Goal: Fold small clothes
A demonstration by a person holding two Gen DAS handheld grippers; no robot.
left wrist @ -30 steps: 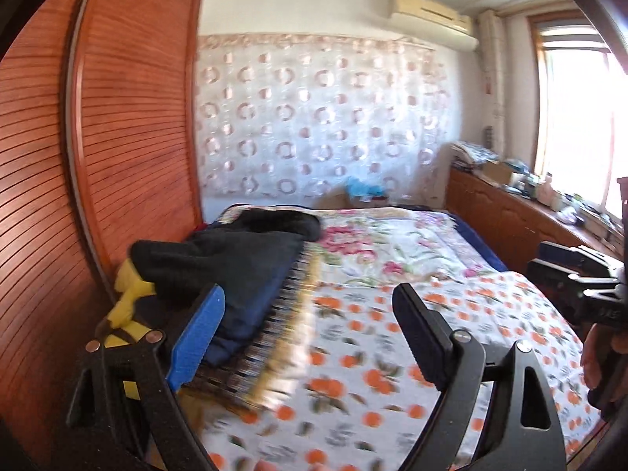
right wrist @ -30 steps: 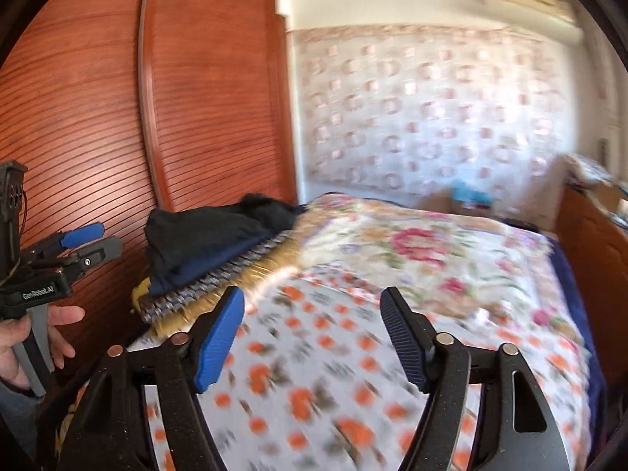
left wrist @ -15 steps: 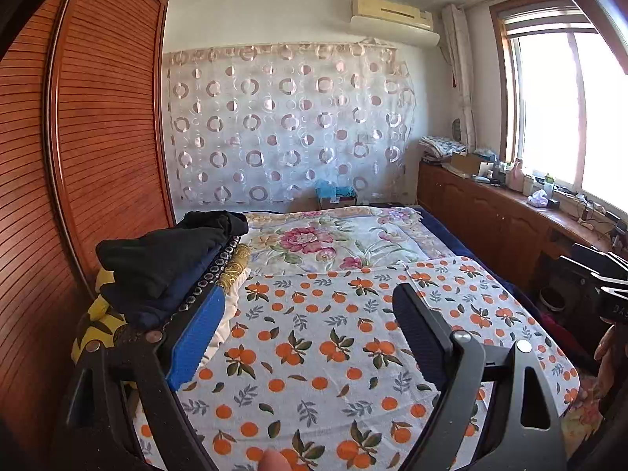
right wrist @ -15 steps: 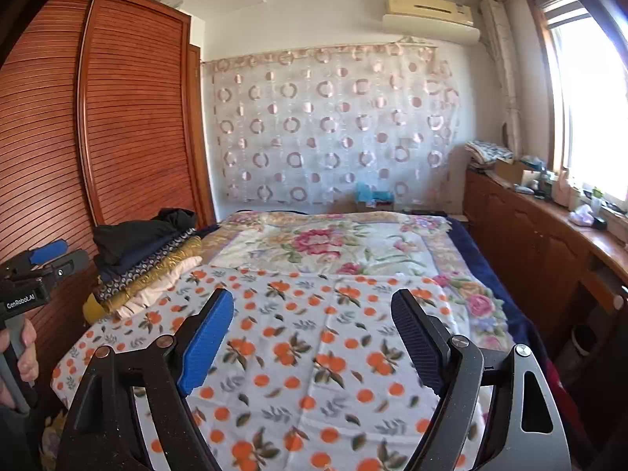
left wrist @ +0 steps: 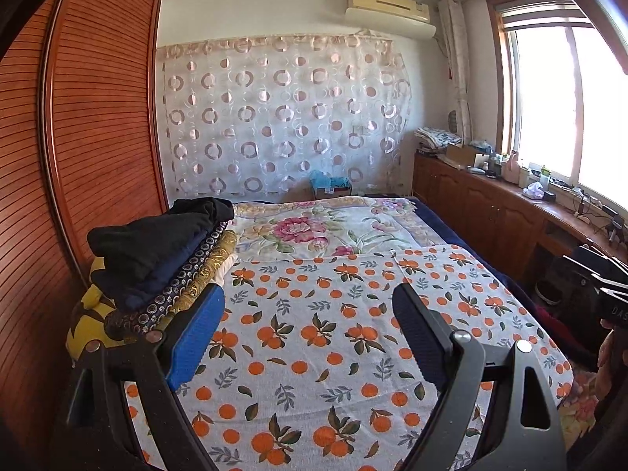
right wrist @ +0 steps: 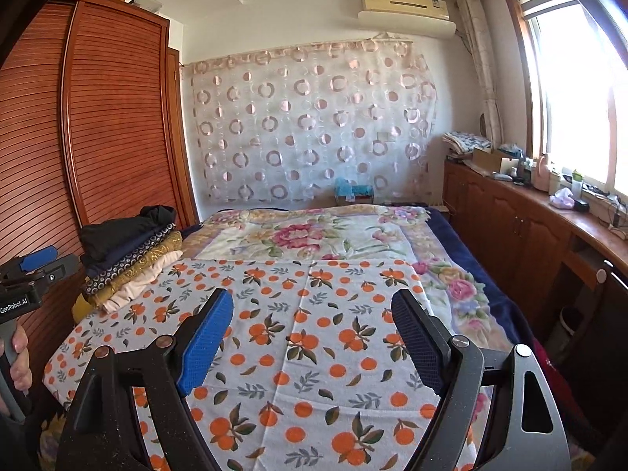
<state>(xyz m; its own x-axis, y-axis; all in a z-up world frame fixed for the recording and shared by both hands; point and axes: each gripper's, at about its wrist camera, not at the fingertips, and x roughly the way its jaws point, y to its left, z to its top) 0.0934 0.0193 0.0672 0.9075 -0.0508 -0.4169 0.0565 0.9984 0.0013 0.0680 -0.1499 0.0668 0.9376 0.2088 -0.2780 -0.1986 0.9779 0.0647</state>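
Observation:
A white cloth printed with oranges [left wrist: 333,325] [right wrist: 314,314] lies spread flat over the near half of the bed. At the bed's left edge sits a stack of folded clothes [left wrist: 157,259] [right wrist: 125,247], dark garments on top, patterned and pale ones below. My left gripper [left wrist: 306,294] hovers open above the cloth, its blue pad close to the stack. My right gripper [right wrist: 312,296] is open over the middle of the cloth with nothing between its fingers. Each view catches the other gripper at its edge, held in a hand [right wrist: 15,349].
A slatted wooden wardrobe [left wrist: 90,137] stands close along the bed's left side. A floral blanket [right wrist: 298,235] covers the far half of the bed. Low wooden cabinets [right wrist: 510,231] with clutter on top run under the window at the right.
Both views have swung from the clothes stack and wardrobe toward the middle of the bed and have now settled. The right jaws stand slightly wider than a second ago.

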